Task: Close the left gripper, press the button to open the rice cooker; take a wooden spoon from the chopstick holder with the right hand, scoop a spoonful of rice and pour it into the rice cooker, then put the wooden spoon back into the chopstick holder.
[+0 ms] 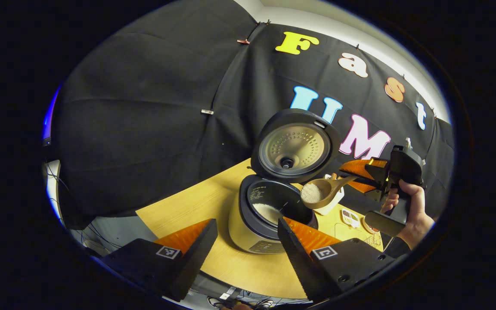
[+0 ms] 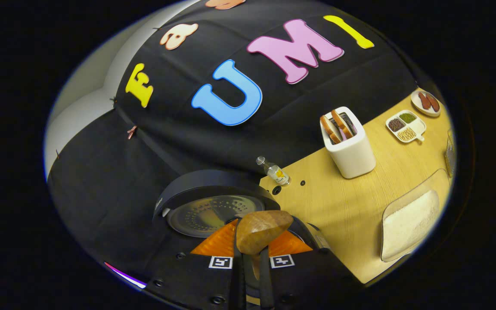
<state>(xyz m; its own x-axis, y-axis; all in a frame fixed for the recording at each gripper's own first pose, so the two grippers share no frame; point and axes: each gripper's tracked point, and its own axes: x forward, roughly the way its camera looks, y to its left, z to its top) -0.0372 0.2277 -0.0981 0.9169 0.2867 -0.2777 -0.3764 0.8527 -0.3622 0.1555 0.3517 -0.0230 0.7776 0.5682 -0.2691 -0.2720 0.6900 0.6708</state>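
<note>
even indoor light, sharp focus, strong fisheye bending toward the edges.

The left gripper (image 1: 248,241) is showing two black wedge-shaped fingers (image 1: 196,254) with sawtooth inner edges and orange panels on top; each black base block is carrying a small square black-and-white marker and round screw holes. In the right gripper view the right gripper (image 2: 251,254) is showing orange panels, two white square markers and dark screws along its black body; seen in the left gripper view, it is appearing as a black pistol-shaped handle with orange fingers; a dark sleeve (image 1: 396,247) is covering the wrist behind the hand (image 1: 411,211).
</note>
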